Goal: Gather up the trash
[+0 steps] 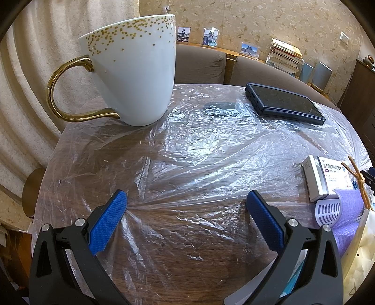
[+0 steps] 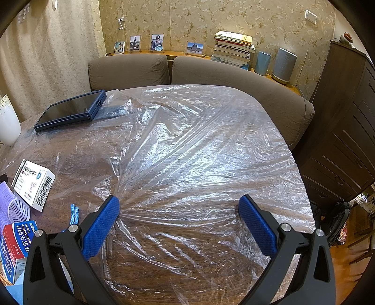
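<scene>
Clear plastic sheet point(image 2: 187, 145) spread beneath both hand-held grippers, left point(image 1: 187, 206) and right point(image 2: 179, 211) jaws apart

A white mug point(image 1: 136, 75) with gold dots and a gold handle stands upright at my far left on the wooden worktop point(image 1: 164, 269). A dark blue tablet case point(image 1: 284, 103) lies flat farther back — well apart from the mug. Behind the worktop runs a brown sofa point(image 2: 211, 72), and on the ledge above it stand small framed photos point(image 2: 157, 42), a stack of books point(image 2: 233, 49) and two pale cylinders point(image 2: 274, 63). A dark wooden cabinet point(image 2: 346, 117) fills my right side — patterned wallpaper point(image 2: 211, 18) covers the wall beyond.
</scene>
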Demonstrator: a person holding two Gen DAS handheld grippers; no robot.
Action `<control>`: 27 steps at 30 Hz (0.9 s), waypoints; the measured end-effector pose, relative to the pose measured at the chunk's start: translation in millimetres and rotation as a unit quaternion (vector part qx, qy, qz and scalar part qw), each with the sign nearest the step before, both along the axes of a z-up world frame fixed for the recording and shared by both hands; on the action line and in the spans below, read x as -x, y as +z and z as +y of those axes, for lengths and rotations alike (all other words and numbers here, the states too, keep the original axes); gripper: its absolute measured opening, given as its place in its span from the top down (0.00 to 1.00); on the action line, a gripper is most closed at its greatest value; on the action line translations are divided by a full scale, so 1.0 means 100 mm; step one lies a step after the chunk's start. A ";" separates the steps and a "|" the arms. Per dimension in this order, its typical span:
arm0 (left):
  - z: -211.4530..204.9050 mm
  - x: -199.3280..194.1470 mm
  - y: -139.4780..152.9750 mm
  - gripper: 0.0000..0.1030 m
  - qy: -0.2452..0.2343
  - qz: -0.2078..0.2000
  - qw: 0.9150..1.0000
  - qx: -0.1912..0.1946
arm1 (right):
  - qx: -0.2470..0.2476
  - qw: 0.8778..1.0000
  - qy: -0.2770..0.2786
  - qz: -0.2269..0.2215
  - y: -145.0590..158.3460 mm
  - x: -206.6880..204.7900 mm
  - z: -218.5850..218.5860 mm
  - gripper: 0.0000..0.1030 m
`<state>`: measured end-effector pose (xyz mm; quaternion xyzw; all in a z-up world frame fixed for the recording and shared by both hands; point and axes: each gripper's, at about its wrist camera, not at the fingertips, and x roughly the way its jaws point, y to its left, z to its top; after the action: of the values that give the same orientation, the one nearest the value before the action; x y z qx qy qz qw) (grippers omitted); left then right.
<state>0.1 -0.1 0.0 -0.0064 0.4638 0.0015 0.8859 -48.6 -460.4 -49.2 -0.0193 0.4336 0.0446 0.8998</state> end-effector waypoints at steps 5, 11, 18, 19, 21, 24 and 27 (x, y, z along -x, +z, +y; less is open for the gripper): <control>0.00 -0.01 0.00 0.01 0.000 0.000 1.000 0.000 | 0.000 1.000 0.000 0.000 0.00 0.00 0.00 0.03; 0.01 -0.03 0.00 0.01 0.000 0.000 1.000 0.000 | 0.000 1.000 0.000 0.000 0.00 0.00 -0.01 0.03; 0.01 -0.04 0.00 0.01 0.000 0.000 1.000 -0.001 | 0.000 1.000 0.000 0.000 -0.01 0.00 0.00 0.04; 0.01 -0.05 0.00 0.01 0.000 0.000 1.000 -0.001 | 0.000 1.000 0.000 0.000 -0.01 0.00 -0.01 0.04; 0.00 -0.06 -0.02 0.01 0.001 0.000 1.000 -0.001 | 0.000 1.000 0.000 0.000 -0.01 0.00 0.00 0.03; -0.04 -0.08 -0.09 0.01 -0.002 0.002 1.000 -0.002 | 0.001 1.000 0.003 0.009 -0.01 -0.02 -0.02 0.04; 0.08 0.01 0.00 0.01 0.001 0.005 1.000 0.029 | -0.021 0.999 -0.021 0.012 0.16 0.05 -0.22 0.04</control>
<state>-0.4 7.7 -0.2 -0.0330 0.4681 -0.0107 0.8830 -53.7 -482.2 -33.5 0.0092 0.4433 0.0352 0.8957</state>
